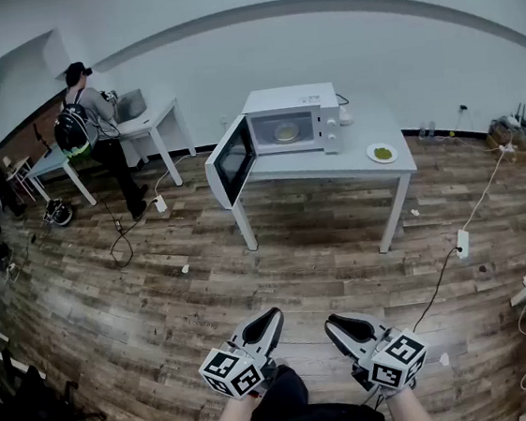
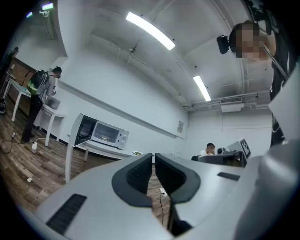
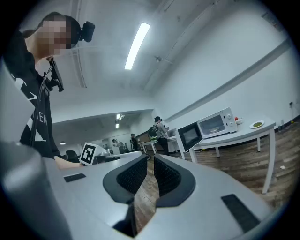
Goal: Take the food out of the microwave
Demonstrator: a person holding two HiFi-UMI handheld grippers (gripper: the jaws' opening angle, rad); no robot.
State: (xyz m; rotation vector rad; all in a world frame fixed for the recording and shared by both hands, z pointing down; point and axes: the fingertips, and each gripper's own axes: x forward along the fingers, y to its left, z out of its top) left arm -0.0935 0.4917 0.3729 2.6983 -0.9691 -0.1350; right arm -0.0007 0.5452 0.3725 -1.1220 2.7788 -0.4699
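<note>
Food (image 1: 286, 133) sits on a dish inside the microwave (image 1: 292, 121), which stands on the table (image 1: 333, 164) well ahead across the floor, its door (image 1: 231, 159) swung open to the left. The left gripper (image 1: 273, 315) and right gripper (image 1: 333, 322) hang low by the person's body, both clenched on nothing and about equally far off; the open door probably leaves the right one the freer line in
</note>
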